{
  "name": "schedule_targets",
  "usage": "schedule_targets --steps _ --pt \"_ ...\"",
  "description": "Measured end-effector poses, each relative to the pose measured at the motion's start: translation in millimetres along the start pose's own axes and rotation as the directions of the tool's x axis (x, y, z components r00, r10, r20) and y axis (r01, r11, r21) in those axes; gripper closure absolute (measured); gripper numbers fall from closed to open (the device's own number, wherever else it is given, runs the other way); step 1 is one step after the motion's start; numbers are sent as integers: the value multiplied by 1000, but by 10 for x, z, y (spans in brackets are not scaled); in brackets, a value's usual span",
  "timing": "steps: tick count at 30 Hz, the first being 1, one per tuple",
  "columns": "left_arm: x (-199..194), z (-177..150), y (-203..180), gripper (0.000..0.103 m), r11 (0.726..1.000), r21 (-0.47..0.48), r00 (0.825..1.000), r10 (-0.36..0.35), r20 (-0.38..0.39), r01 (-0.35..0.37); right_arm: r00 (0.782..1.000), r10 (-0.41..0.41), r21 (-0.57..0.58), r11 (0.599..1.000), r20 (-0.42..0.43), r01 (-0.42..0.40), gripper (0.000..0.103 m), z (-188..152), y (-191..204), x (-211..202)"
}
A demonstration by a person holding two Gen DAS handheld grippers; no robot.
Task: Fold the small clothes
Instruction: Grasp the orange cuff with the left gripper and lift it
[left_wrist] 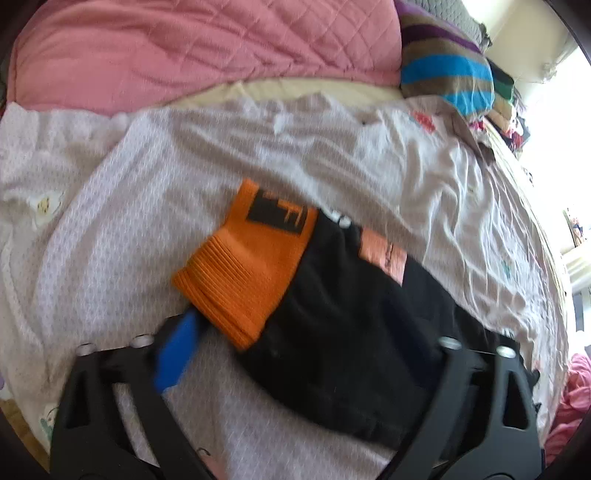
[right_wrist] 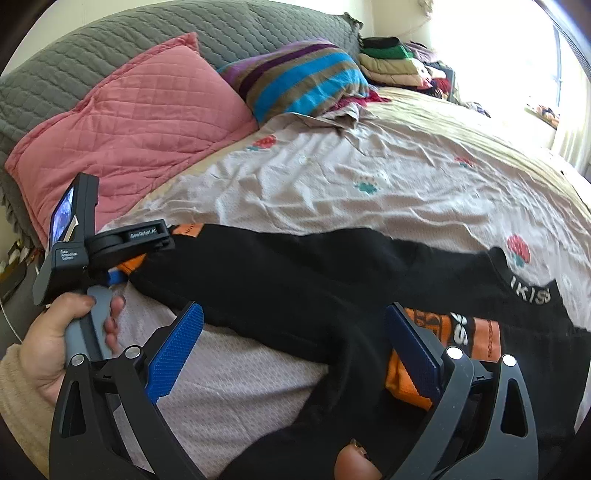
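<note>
A black garment with orange cuffs and a lettered waistband [right_wrist: 314,288] lies spread on the bed sheet [right_wrist: 388,177]. In the left wrist view its orange cuff [left_wrist: 243,258] is folded over the black cloth [left_wrist: 351,332]. My left gripper [left_wrist: 295,350] is open with the garment lying between its jaws; one blue pad [left_wrist: 177,350] shows, the other is hidden by cloth. It also shows in the right wrist view [right_wrist: 122,273] at the garment's left end. My right gripper [right_wrist: 295,350] is open, with black cloth and an orange panel [right_wrist: 424,354] between its blue pads.
A pink quilted pillow [right_wrist: 129,129], a striped pillow [right_wrist: 299,77] and a grey quilt [right_wrist: 147,33] lie at the head of the bed. Folded clothes [right_wrist: 395,62] are stacked at the far corner. A white patterned cloth [left_wrist: 129,203] lies under the garment.
</note>
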State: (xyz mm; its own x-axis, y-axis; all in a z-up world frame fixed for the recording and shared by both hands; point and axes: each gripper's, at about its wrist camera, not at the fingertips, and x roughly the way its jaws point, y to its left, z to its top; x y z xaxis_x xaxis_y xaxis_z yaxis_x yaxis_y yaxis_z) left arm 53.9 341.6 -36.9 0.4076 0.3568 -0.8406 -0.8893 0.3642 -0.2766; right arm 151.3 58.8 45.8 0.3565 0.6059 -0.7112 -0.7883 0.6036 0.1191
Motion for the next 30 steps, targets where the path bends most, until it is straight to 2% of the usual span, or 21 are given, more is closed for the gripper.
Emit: schedule_targets --steps 1,2,4,5,6,11,15,19,22,25,28,30 --pt "15 -4 -16 44 1000 11 1000 24 13 -24 1000 -4 10 1000 -2 4 5 -14 -29 -9" --pt "31 -5 -22 49 999 14 999 31 19 -31 1000 -7 24 1000 -2 7 5 -33 -69 -31" --pt "14 2 -5 74 1000 -1 999 -15 39 15 1000 -18 55 998 1 18 5 -73 -158 -87" --pt "-2 16 -1 81 1000 -4 999 -23 47 24 1000 -20 68 997 3 20 5 -91 -194 -108" --pt "-32 25 4 94 999 -6 998 -35 57 36 1000 -20 84 996 7 19 5 -116 -237 -136" --pt "-241 82 -36 96 989 -4 984 -145 107 147 999 -27 156 987 24 23 5 -247 -464 -296" --pt "-468 110 -109 97 969 26 957 -247 150 246 998 -34 226 974 49 22 5 -377 -657 -461" --pt "-720 82 -196 97 935 70 917 -354 185 347 996 -45 296 955 75 21 5 -500 -832 -620" --pt "-833 42 -267 99 899 86 879 -438 188 430 995 -49 347 938 92 14 5 -583 -939 -736" --pt "-949 -23 -398 99 869 134 848 -494 192 476 992 -58 393 919 116 8 5 -660 -1024 -862" --pt "-1032 -109 -538 99 843 186 826 -535 179 506 989 -71 427 904 131 8 5 -726 -1085 -964" --pt "-1074 -162 -606 99 816 201 803 -574 160 542 987 -77 445 896 139 8 5 -776 -1115 -1025"
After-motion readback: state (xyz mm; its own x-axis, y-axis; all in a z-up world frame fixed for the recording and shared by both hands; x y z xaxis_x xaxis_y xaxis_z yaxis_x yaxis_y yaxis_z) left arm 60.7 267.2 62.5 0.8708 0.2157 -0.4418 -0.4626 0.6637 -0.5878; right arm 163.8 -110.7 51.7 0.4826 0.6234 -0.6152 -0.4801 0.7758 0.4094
